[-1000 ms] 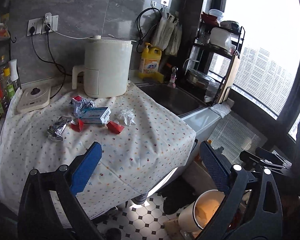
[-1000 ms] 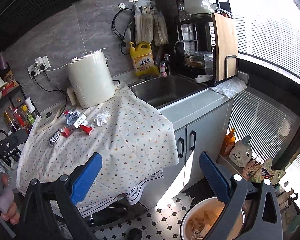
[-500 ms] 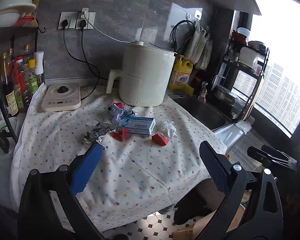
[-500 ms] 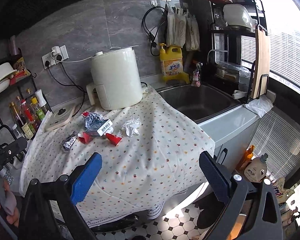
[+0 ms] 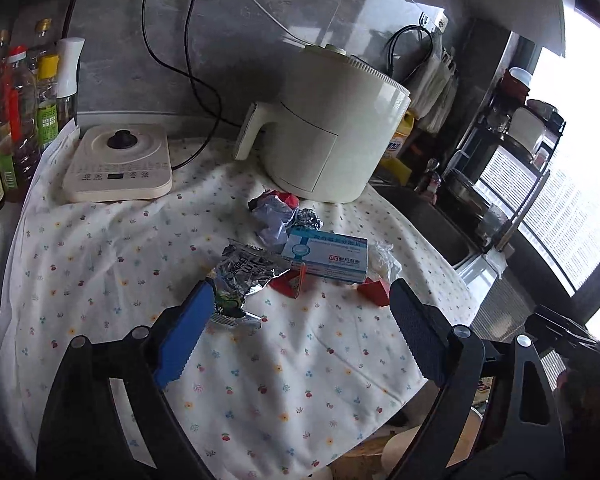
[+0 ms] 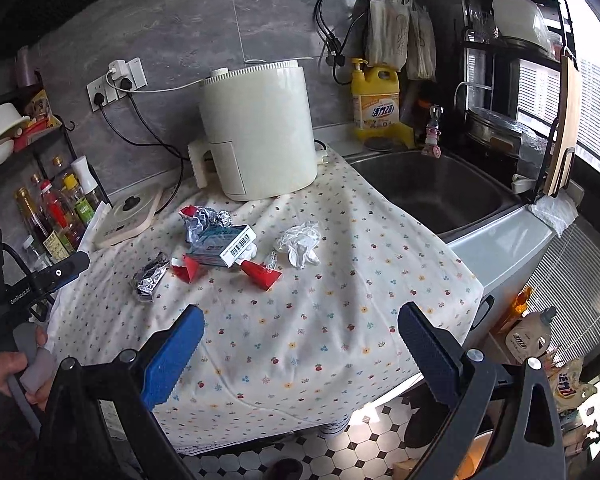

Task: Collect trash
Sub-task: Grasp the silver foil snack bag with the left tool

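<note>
A heap of trash lies on the flowered tablecloth. It holds a silver foil wrapper, a blue-and-white medicine box, two red paper scraps, a crumpled bluish bag and a white plastic wad. My left gripper hovers just before the heap. Its jaws are closing, and its blue left pad sits beside the foil wrapper without pressing on anything. Farther back over the cloth, my right gripper is open and holds nothing. From there the box and foil wrapper show ahead.
A white air fryer stands behind the heap, and a flat cooker and bottles are at the left. The sink lies to the right. A pale bucket stands on the floor. A person's hand shows at the left edge.
Both cameras have swung left and come closer to the table, the left one most. The left jaws have narrowed a little. The trash lies where it did.
</note>
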